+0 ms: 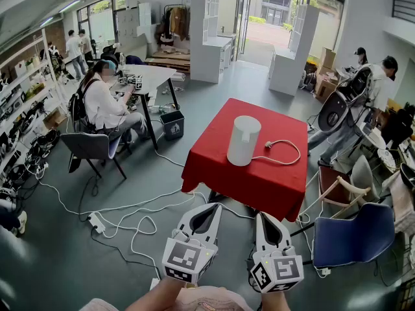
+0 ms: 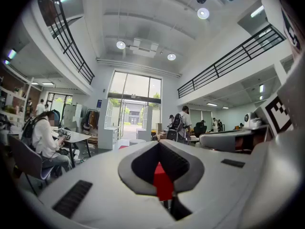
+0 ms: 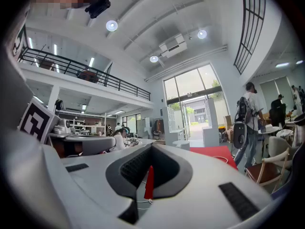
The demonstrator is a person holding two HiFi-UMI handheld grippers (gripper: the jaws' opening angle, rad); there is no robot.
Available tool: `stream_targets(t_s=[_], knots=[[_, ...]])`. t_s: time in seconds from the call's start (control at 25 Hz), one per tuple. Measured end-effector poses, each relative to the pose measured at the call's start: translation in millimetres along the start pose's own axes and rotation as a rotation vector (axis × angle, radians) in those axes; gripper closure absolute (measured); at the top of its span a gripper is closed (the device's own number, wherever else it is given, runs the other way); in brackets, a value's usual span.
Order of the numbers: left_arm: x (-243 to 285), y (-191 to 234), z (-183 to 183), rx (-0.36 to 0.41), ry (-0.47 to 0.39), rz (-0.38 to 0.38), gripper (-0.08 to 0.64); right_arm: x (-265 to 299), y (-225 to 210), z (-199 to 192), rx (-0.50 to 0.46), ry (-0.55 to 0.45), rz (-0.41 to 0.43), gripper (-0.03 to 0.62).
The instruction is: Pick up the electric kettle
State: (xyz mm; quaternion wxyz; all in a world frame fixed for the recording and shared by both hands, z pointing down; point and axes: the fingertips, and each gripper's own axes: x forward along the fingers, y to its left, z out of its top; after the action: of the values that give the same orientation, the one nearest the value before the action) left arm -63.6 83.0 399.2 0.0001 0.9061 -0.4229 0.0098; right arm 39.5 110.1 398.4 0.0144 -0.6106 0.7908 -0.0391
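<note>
The white cylindrical electric kettle stands upright on a small table with a red cloth, and its white cord loops to the right of it. Both grippers are held low in front of the table, well short of the kettle. My left gripper has its jaws together and nothing between them. My right gripper beside it is also shut and empty. The left gripper view looks along the closed jaws of the left gripper. In the right gripper view the right gripper points at the red cloth.
A blue chair and a wooden chair stand right of the table. White cables and a power strip lie on the floor at the left. A person sits at a desk beyond a dark bin. Another person stands at the right.
</note>
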Motion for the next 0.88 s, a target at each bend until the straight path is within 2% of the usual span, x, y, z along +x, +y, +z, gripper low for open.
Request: stream_targets(t_s=[0.48, 0.88], knots=[[-1, 19, 8, 0.029, -0.002, -0.022, 0.571, 4, 10, -2, 0.038, -0.017, 0.049, 0.574], [-2, 35, 4, 0.037, -0.014, -0.055, 0.572, 2, 22, -4, 0.024, -0.046, 0.03, 0.574]])
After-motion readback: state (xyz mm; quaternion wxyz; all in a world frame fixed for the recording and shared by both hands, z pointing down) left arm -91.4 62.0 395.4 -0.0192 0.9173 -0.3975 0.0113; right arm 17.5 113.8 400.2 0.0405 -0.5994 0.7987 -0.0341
